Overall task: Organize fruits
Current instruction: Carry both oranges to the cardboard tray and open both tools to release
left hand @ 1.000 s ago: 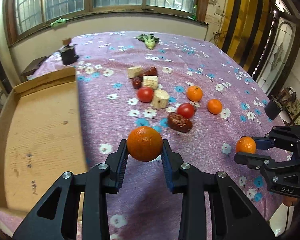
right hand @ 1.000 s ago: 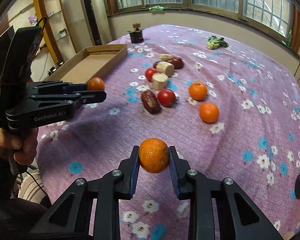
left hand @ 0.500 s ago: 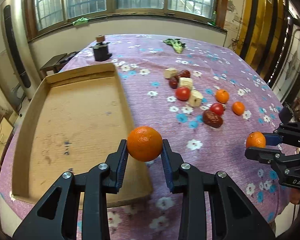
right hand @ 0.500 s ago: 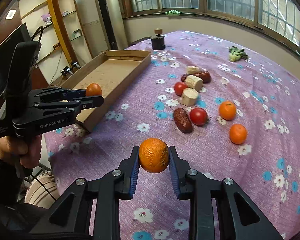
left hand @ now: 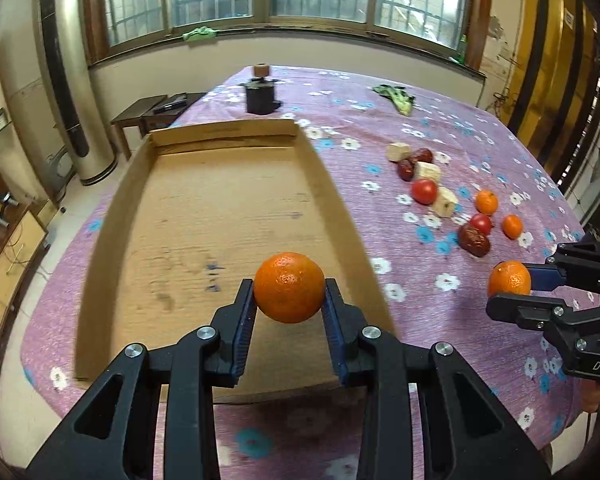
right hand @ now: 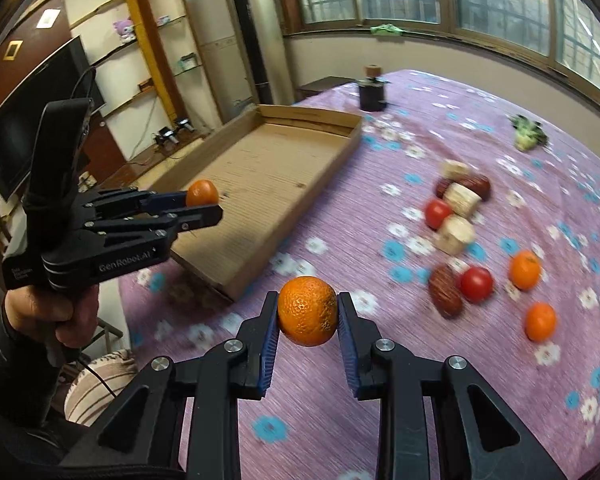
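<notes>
Two clamped oranges by a bare cardboard tray

Left wrist view: the left gripper (left hand: 289, 300) is clamped on a round orange mandarin (left hand: 289, 287), held above the near end of the shallow brown cardboard tray (left hand: 112, 200), whose floor shows nothing in it; far right, the right gripper (left hand: 512, 292) pinches a second orange mandarin (left hand: 509, 278) over the purple flowered tablecloth (left hand: 380, 120). Right wrist view: the right gripper (right hand: 307, 318) squeezes its mandarin (right hand: 307, 311) above the cloth just short of the tray's (right hand: 332, 152) near corner; the loose tomatoes, dates and oranges (right hand: 476, 283) lie ahead to its right.
</notes>
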